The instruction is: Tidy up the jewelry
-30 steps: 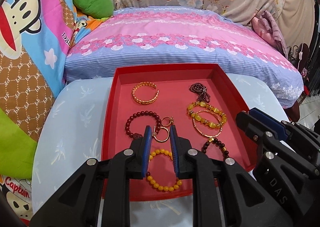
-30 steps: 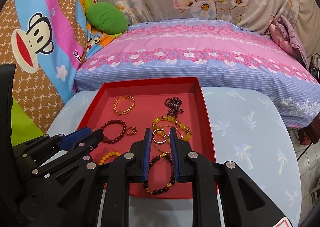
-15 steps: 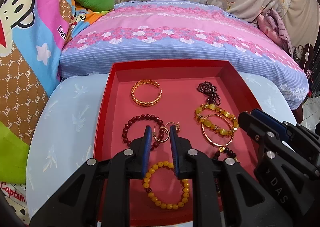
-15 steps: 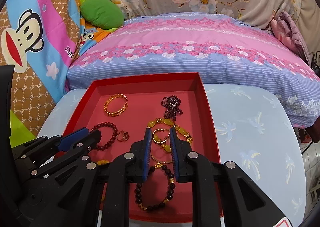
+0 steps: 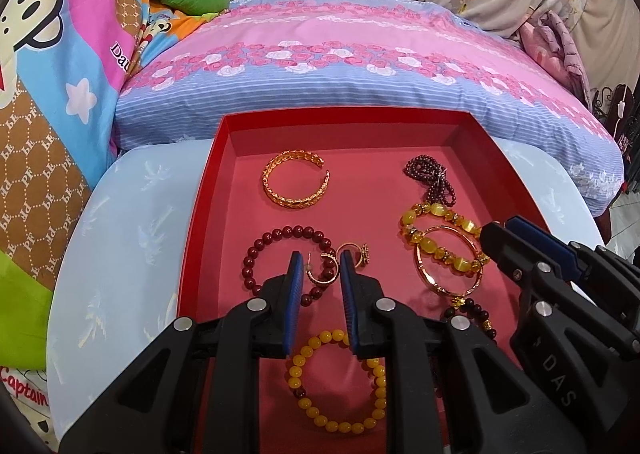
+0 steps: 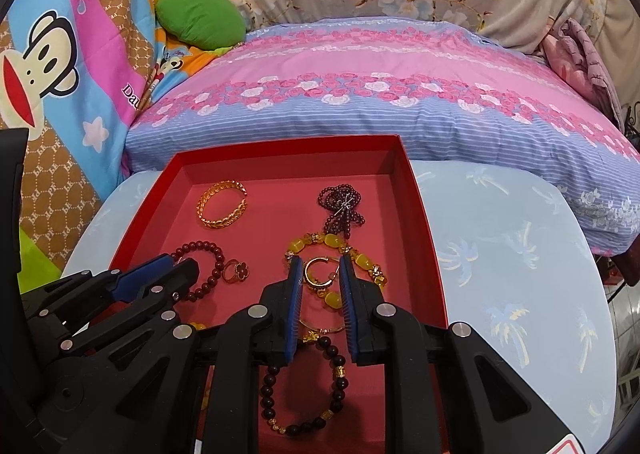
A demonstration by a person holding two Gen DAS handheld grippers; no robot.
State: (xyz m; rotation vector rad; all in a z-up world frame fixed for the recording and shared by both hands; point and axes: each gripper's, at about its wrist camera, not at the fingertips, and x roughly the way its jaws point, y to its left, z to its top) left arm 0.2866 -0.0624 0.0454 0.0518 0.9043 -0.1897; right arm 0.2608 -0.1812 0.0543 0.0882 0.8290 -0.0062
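Both grippers hovering over red tray (image 5: 200, 213), jaws slightly apart, holding nothing: left gripper (image 5: 320, 260) above hoop earring (image 5: 322, 274), right gripper (image 6: 320, 266) above another.

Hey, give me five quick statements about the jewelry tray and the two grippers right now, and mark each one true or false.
1. The tray is red. True.
2. The gold cuff lies on the cloth outside the tray. False: it lies inside the tray, near the far left corner.
3. A gold hoop earring shows between the right gripper's jaws. True.
4. The left gripper has lifted the yellow bead bracelet. False: that bracelet lies flat on the tray floor under the gripper.
5. The tray holds only one beaded bracelet. False: it holds several, among them a dark red one.
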